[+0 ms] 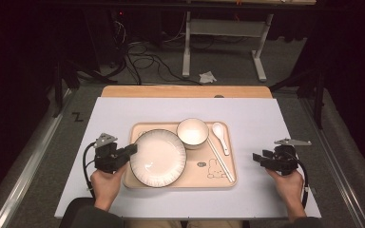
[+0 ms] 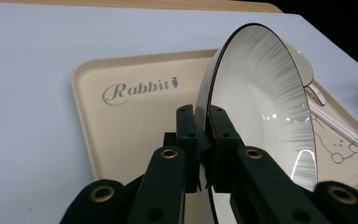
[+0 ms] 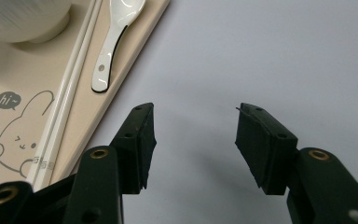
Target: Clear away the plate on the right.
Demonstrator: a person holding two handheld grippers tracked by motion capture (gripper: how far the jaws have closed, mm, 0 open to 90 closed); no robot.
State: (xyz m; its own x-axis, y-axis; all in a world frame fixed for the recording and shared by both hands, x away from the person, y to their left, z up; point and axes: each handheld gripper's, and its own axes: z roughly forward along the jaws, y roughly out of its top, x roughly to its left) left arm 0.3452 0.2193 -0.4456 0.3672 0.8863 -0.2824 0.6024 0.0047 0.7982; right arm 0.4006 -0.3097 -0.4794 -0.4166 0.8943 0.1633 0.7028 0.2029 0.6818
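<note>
The left hand-held gripper pinches the dark-rimmed white ceramic plate (rim clamped), likely lifting next off the beige plastic tray; the right hand-held gripper gapes empty.

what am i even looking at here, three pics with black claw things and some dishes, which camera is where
A person sits at a table holding a hand-worked two-jaw gripper in each hand; there is no robot arm. The high view looks down from above. The other two pictures come from cameras riding on each gripper, looking along its black jaws. On the table lies a beige tray carrying a plate, a bowl, a spoon and chopsticks. The left gripper is shut on the plate's rim. The right gripper is open over bare table beside the tray, holding nothing.
</note>
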